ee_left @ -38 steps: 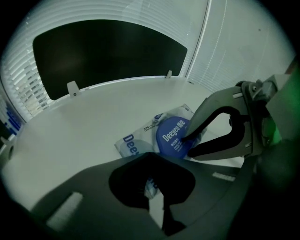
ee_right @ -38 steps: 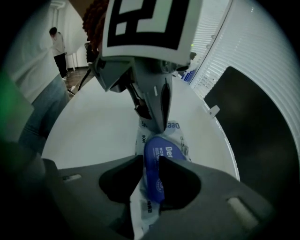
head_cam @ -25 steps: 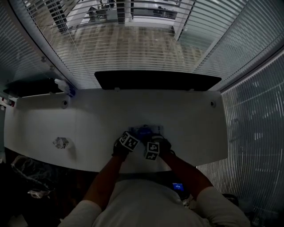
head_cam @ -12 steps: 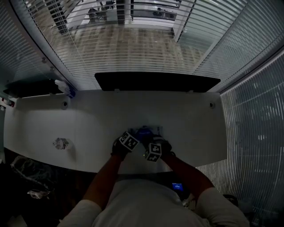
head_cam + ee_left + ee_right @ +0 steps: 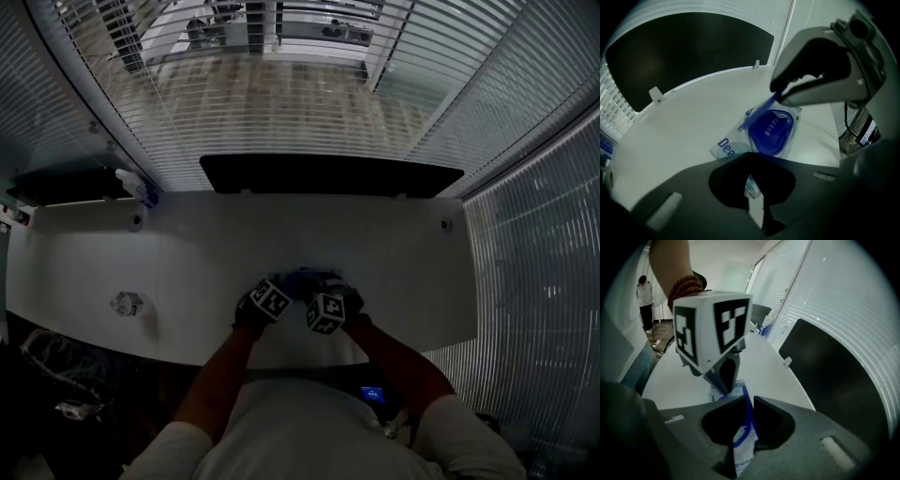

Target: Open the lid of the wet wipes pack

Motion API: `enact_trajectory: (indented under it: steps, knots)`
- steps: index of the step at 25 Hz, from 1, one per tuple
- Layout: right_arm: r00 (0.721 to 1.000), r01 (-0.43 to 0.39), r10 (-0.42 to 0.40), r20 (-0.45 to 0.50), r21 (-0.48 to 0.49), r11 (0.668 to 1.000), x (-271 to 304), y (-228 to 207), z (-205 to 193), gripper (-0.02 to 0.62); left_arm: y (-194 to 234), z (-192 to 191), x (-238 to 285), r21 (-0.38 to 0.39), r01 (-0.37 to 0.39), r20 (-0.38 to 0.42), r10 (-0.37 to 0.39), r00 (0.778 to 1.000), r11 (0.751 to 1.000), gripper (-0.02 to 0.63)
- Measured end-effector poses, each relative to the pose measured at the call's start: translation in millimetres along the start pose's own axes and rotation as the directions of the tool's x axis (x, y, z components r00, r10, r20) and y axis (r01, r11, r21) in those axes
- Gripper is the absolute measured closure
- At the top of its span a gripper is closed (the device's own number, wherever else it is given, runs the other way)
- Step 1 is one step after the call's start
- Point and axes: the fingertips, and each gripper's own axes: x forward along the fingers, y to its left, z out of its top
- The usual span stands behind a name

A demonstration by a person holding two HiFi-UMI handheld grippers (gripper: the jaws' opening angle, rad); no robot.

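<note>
The pack (image 5: pixel 727 146) lies flat on the white table (image 5: pixel 187 253), close to its near edge and about midway along it, between the 2 grippers.

The left gripper (image 5: pixel 751 185) has its jaws nearly together on the near end of the pack. A strip of the wrapper runs down into the narrow gap between them, so it is pinning the pack in place.

The right gripper (image 5: pixel 750 411) comes in from the right. Its jaws are also all but closed, with the thin blue lid (image 5: pixel 763 108) clamped edge-on between them.

The lid's gripped edge is already off the pack. In the left gripper view it slants up and to the right from the pack's face to the right gripper's tips, and the blue oval (image 5: pixel 771 131) beneath it, with its print, is uncovered. The lid's other end is still down at the pack, seemingly at its hinge.

I judge the task well under way but not finished. The lid looks part raised rather than thrown back. What seems left is to swing it fully over while the left gripper holds the pack down, then let go.
</note>
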Motion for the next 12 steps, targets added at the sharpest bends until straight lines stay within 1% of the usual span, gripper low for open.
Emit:
enact_trajectory:
  steps: [7, 12]
  knots:
    - [0.997, 0.074, -0.074, -0.002, 0.017, 0.997, 4, -40, -1, 0.549, -6, 0, 0, -0.011, 0.024, -0.002, -0.024, 1.0, 1.0, 0.604]
    - [0.993, 0.116, -0.116, -0.03, -0.023, 0.993, 21, -60, -7, 0.549, -7, 0, 0, -0.014, 0.027, 0.004, -0.027, 1.0, 1.0, 0.604]
